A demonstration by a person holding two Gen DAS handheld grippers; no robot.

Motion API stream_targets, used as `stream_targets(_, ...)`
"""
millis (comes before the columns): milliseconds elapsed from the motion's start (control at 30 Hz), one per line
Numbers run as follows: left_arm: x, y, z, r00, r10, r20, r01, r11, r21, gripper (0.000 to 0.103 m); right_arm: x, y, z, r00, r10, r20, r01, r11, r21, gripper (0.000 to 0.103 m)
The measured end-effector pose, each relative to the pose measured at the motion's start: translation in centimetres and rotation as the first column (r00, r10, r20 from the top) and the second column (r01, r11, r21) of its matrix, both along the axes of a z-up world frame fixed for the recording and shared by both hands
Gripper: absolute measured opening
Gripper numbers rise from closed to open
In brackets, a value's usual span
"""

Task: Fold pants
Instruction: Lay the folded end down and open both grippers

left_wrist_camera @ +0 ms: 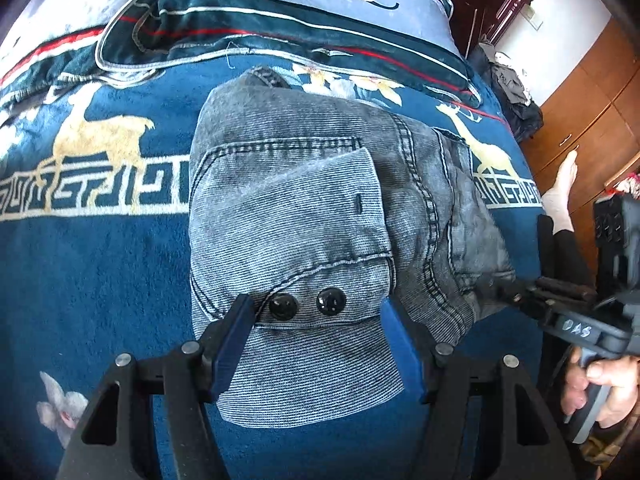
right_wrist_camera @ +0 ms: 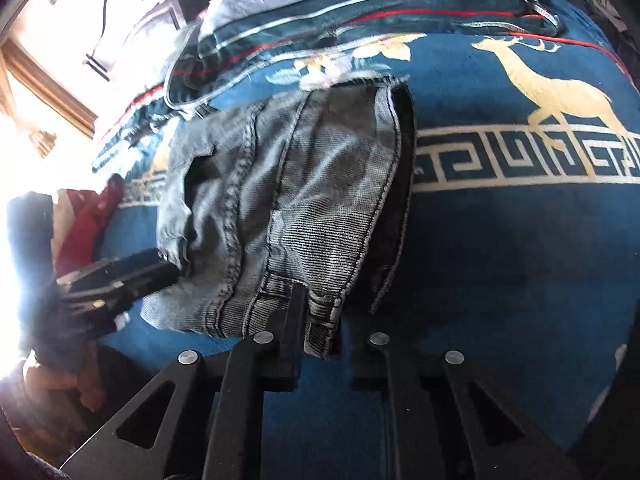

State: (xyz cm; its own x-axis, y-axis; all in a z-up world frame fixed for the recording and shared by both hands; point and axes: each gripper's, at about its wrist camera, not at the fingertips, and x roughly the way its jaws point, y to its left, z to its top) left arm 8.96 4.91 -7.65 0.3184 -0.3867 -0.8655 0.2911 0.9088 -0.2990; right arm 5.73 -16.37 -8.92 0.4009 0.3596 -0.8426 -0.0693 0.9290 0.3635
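So the jeans (left_wrist_camera: 304, 208) are sitting folded in a chunky bundle on the blue deer blanket (left_wrist_camera: 92, 264), long axis running straight away from us toward the pillows (left_wrist_camera: 304, 12). Our left gripper (left_wrist_camera: 320, 320) is right at the near edge, spread wide around the flap with the two black buttons (left_wrist_camera: 306, 304), not squeezing anything. Our right gripper (right_wrist_camera: 318, 320) is at the waistband corner by a belt loop (right_wrist_camera: 276, 292). We think its fingers have closed on that hem, but honestly we can't tell for sure. Both are about equally near, left on the button side. Only readable writing: a handwritten tag on the right gripper's body, looks like "DAS" (left_wrist_camera: 576, 327).
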Motion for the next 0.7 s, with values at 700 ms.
stream_targets(700,-1.0,-2.5,-0.7,0.998,-0.046,0.049,0.039,0.988,0.15,0.088,0.3,-0.3,-2.3,0.996,-0.059,-0.064,0.058,0.998,-0.014,0.028)
